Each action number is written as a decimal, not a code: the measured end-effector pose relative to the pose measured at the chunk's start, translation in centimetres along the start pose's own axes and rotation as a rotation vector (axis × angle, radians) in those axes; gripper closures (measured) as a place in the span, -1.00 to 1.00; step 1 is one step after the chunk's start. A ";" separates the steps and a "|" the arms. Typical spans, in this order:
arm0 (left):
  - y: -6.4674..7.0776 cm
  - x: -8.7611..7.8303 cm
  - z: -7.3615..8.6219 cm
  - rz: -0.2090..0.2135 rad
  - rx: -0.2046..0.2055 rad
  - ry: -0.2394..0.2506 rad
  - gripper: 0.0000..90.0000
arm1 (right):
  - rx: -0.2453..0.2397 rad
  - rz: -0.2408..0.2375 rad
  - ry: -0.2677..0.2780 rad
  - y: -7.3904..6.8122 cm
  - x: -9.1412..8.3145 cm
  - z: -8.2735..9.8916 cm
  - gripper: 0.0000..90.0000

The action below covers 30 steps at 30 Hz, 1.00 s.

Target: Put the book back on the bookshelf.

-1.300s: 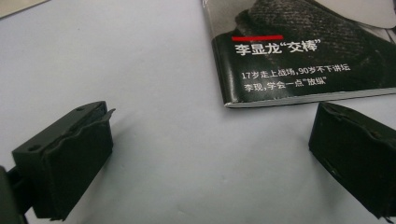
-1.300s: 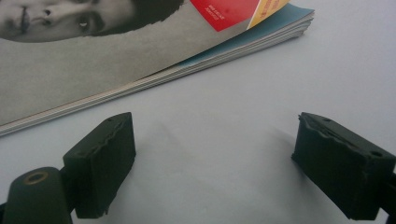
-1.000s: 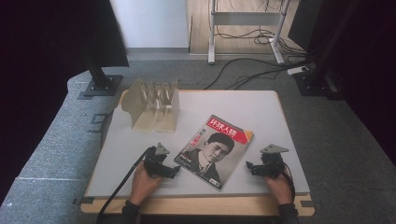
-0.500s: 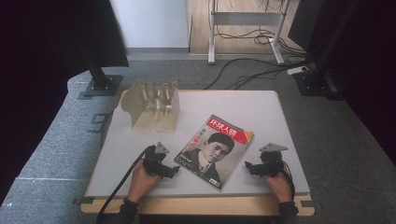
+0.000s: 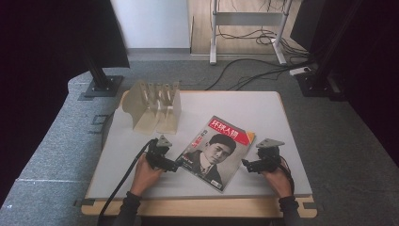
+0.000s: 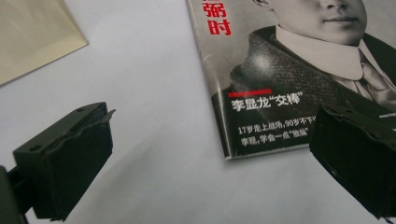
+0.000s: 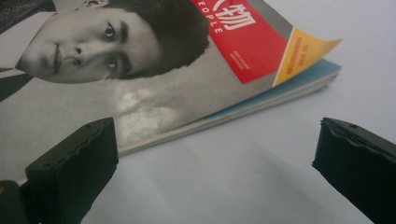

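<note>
A magazine with a portrait cover and a red title block lies flat and turned at an angle in the middle of the white table. My left gripper rests on the table at the magazine's left edge. It is open, and in the left gripper view the magazine's lower corner lies between its wide jaws. My right gripper sits at the magazine's right edge. Its jaws have just been opening and stand open over bare table. The magazine lies just ahead of them, its yellow cover corner curled up.
A pale wooden slotted rack stands at the table's back left; its edge shows in the left gripper view. A cable trails from the left gripper over the front edge. Black stand bases and cables lie on the grey floor beyond.
</note>
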<state>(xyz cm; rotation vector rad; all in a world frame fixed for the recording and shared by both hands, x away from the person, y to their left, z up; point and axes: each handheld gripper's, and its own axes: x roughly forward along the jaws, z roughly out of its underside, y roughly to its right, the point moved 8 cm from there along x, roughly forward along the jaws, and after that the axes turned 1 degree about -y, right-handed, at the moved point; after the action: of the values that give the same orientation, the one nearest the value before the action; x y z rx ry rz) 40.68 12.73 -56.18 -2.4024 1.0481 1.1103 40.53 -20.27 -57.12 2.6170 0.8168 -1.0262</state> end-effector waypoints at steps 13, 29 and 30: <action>0.2 1.0 -2.4 0.011 0.051 -0.001 -1.00 | -0.056 -0.023 -0.001 -0.5 0.9 -3.2 -1.00; 0.5 3.3 -5.4 0.039 0.091 -0.016 -1.00 | -0.109 -0.046 -0.028 0.0 4.5 -5.6 -1.00; 0.5 3.5 -5.5 0.042 0.089 -0.018 -1.00 | -0.109 -0.044 -0.030 0.1 4.8 -5.7 -1.00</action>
<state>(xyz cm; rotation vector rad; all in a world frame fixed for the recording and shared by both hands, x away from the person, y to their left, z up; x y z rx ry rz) 44.82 7.75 -55.17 -2.3072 1.1226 1.0732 46.63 -16.20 -56.21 2.4975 0.9006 -1.0001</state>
